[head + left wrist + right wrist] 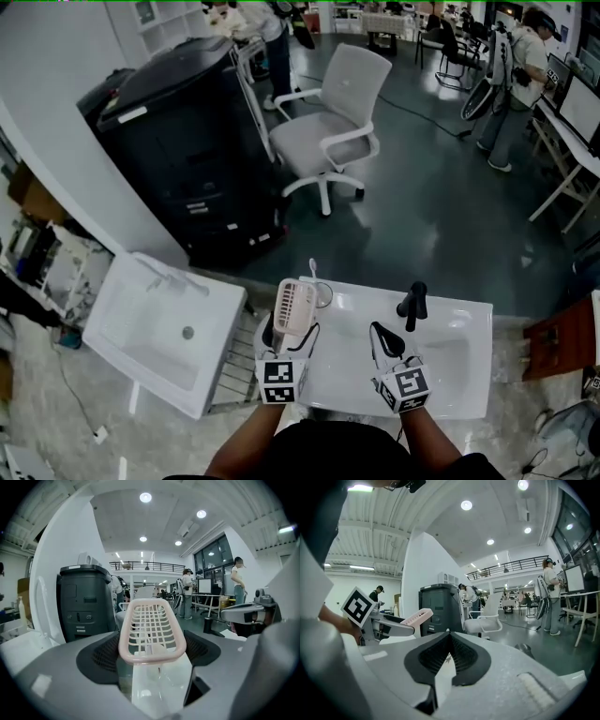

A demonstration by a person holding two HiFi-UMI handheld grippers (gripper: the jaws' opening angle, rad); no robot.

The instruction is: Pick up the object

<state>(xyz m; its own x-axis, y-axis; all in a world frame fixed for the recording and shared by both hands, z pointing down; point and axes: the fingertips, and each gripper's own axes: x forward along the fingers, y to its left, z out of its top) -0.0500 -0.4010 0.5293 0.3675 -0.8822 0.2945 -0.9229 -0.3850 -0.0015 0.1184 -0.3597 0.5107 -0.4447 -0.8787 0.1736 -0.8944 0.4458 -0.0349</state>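
Left claw (292, 339): clenched on the pink basket (150, 625), pinching its lower end. The basket stands upright between the jaws, with its grid rising just ahead of them. Right claw (382, 336): close beside your left on its right, jaws pressed together, nothing between them. Both claws are above the white sink (455, 370). The black tap (414, 305) is just ahead of your right claw.
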